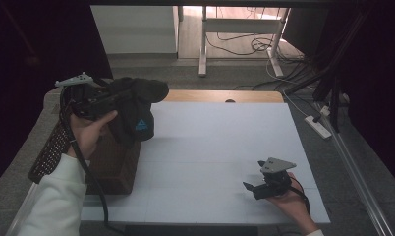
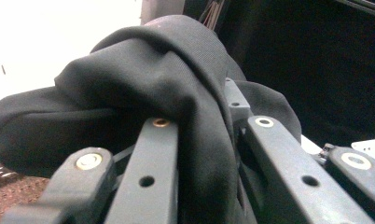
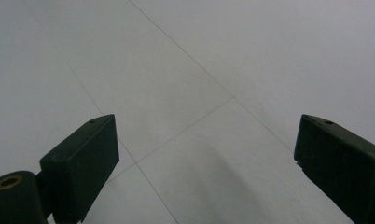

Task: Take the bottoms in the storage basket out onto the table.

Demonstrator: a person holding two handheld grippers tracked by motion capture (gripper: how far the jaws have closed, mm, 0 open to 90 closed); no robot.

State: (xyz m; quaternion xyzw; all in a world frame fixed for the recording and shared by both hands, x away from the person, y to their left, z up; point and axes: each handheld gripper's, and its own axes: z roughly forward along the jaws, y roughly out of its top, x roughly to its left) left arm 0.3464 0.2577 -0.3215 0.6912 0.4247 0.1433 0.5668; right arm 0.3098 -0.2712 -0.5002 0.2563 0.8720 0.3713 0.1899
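Observation:
A black cloth item with a small blue triangle mark hangs bunched above a brown woven basket at the table's left. My left gripper is shut on it, held up in a hand with a white sleeve. In the left gripper view the black cloth drapes over and between both jaws, hiding the tips of the left gripper. My right gripper rests low at the front right, open, pointing left. The right gripper view has the right gripper wide apart over the bare white tabletop.
A white board covers the table, with a wooden strip along its far edge. The basket's woven flap hangs off its left side. Behind the table stand a desk frame and cables on the floor.

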